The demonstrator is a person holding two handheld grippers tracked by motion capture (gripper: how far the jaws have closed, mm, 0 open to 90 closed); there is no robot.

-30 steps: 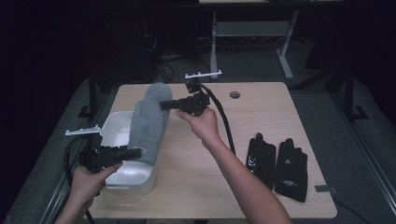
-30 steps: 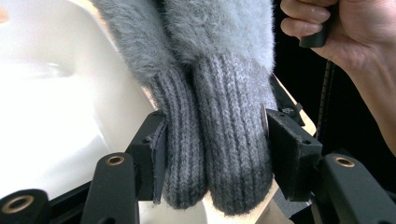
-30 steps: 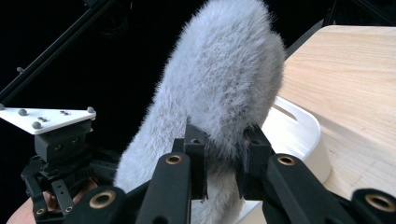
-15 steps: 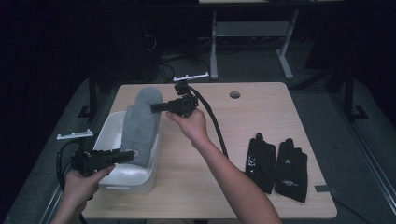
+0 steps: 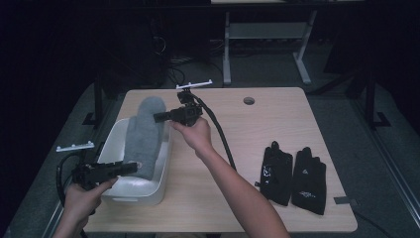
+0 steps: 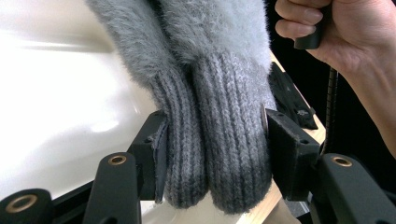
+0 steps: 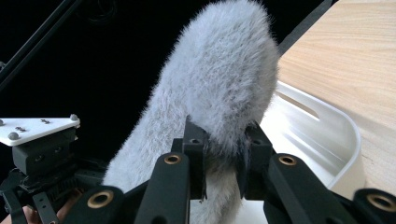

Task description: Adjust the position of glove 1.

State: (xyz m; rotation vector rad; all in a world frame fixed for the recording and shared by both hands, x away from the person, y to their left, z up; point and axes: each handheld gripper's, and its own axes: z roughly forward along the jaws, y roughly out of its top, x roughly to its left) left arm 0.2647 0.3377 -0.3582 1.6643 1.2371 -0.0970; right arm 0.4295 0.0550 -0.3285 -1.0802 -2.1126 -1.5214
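Note:
A pair of fluffy grey mittens (image 5: 143,131) stretches over the white bin (image 5: 130,191) at the table's left. My left gripper (image 5: 130,168) is shut on their ribbed knit cuffs (image 6: 212,154) at the near end. My right gripper (image 5: 159,117) is shut on the furry fingertip end (image 7: 224,93) at the far end. In the left gripper view both cuffs sit squeezed between the two black pads (image 6: 285,154). The right gripper view has the fur bulging above its jaws, with the bin's rim (image 7: 345,126) beyond.
A pair of black gloves (image 5: 293,173) lies flat on the wooden table (image 5: 277,119) at the right. A round cable hole (image 5: 248,100) sits near the far edge. The right gripper's black cable (image 5: 220,136) trails across the table's middle. Desk legs and cords stand on the dark floor behind.
Both grippers have carried the mittens left and down, from above the table's middle to over the bin. The left gripper has sunk toward the bin's near left side.

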